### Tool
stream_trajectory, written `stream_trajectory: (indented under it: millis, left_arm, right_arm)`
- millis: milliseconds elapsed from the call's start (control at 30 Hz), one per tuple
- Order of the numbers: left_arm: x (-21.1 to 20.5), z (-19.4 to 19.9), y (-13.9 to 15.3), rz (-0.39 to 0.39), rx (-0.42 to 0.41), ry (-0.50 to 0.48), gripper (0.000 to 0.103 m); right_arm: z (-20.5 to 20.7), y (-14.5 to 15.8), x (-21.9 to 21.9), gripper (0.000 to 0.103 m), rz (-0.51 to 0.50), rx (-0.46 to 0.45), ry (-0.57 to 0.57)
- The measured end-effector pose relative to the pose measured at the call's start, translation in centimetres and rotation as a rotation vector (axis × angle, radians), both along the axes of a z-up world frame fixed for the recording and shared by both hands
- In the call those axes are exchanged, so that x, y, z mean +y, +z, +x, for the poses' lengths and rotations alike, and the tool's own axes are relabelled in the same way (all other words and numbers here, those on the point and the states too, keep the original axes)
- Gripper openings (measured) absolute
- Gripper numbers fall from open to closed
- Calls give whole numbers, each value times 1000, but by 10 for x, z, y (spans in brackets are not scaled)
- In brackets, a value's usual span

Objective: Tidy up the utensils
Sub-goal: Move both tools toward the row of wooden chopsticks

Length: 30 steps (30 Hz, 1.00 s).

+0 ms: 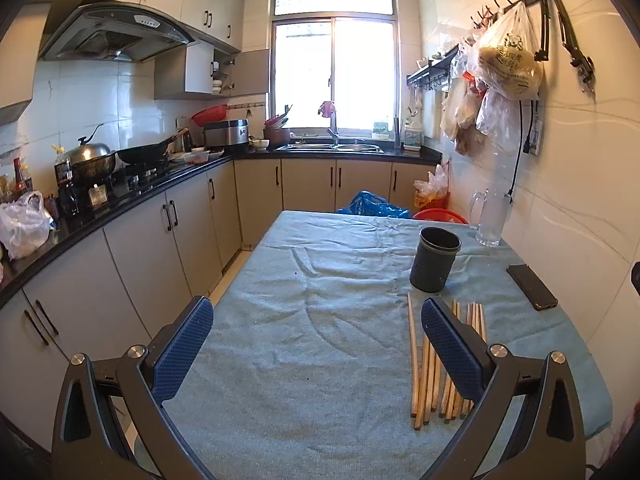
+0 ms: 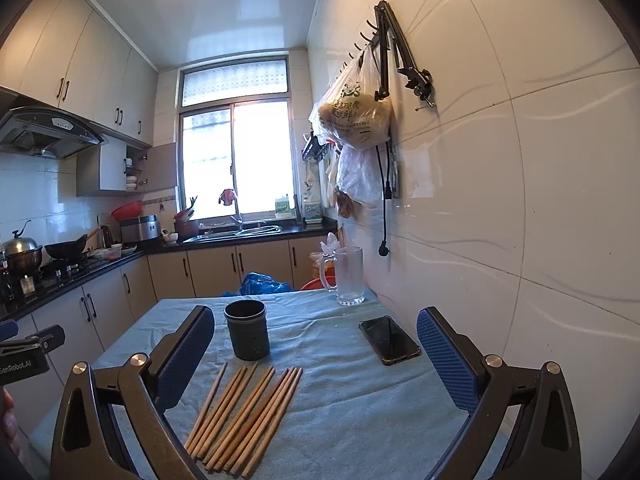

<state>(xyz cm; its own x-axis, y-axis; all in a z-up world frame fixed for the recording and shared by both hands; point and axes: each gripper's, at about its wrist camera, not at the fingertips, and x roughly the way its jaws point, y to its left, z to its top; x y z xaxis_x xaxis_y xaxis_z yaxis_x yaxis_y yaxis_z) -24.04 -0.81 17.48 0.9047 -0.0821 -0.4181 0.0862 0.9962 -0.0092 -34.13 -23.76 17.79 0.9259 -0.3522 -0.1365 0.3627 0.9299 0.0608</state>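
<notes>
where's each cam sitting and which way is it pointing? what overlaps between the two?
Left wrist: on the left gripper, above the near end of the table, facing the window; its open blue fingers frame bare cloth, chopsticks at the right.
Right wrist: on the right gripper, further right by the wall, facing the same way; open fingers frame the chopsticks, and the other gripper's body shows at the left edge.
Shared: chopsticks, dark cup, phone, glass mug.
</notes>
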Motion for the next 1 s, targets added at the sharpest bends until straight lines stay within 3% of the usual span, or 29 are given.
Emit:
stream_trajectory:
  millis: [600, 767, 1000]
  left_arm:
    - [-7, 22, -9, 53, 67, -17, 103]
    - [-6, 50, -13, 49, 117, -49, 103]
    - [-36, 114, -34, 68, 248, -208, 103]
  right_arm:
    - [18, -18, -11, 103, 90, 82, 9]
    - [35, -32, -22, 103, 129, 151, 19]
    - [86, -60, -43, 103, 191, 318, 81]
